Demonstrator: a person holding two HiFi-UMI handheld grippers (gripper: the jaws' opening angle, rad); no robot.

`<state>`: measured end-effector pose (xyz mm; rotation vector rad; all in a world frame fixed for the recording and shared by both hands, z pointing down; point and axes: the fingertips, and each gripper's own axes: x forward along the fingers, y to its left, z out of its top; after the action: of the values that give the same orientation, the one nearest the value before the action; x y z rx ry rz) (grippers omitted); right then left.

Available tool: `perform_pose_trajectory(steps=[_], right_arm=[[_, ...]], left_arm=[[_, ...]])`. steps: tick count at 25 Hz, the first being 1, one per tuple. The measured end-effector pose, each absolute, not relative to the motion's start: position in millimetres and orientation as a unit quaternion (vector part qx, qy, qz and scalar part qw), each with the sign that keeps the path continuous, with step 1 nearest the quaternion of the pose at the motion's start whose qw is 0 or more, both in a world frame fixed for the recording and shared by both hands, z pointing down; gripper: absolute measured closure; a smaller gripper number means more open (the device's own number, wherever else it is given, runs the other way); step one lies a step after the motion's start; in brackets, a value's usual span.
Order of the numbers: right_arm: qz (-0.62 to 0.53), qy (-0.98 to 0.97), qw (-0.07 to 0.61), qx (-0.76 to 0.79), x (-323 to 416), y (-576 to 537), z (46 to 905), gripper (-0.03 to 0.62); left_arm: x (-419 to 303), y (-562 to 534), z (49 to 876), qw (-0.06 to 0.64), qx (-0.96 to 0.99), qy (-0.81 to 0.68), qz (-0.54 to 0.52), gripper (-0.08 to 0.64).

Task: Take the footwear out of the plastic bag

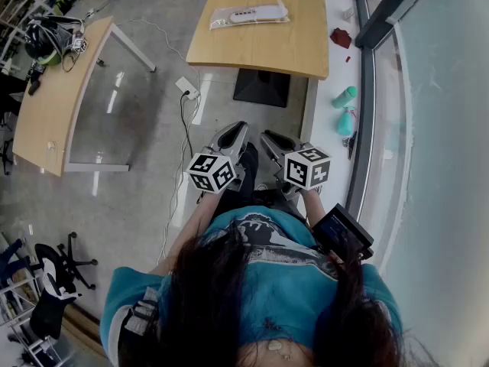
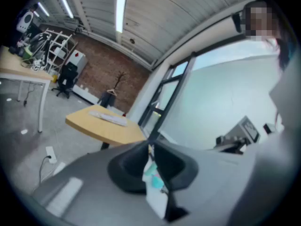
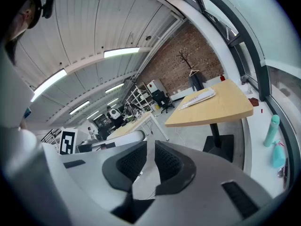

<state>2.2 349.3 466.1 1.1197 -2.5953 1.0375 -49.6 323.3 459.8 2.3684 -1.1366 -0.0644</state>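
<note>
Approach stage.
Left gripper (image 1: 234, 134) and right gripper (image 1: 273, 141) were closed, empty (tabletop (image 1: 260, 52) well apart); next move: reach the plastic bag (image 1: 249, 14).

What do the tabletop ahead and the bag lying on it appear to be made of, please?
The tabletop looks like light wood or wood-look laminate: an even tan, matte face with rounded corners. The bag seems thin clear plastic: it is see-through and glossy, with pale footwear showing inside.
</note>
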Motion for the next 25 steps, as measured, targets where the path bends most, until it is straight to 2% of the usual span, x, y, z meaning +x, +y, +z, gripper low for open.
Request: perform_pose_trajectory(steps=[7,25], right_arm=[[0.357,-0.844,0.053,0.397,19.2,272.8,469.4,0.532],[0.397,-0.801,0.028,0.448,-26.1,35.9,461.4,0.532]], left_arm=[[-45.6,254.4,463.1,0.246,0.881,-0.404,-0.013,0.538],[-92.7,-7.6,445.3,0.247,0.906,-0.344,-0.016,0.538]])
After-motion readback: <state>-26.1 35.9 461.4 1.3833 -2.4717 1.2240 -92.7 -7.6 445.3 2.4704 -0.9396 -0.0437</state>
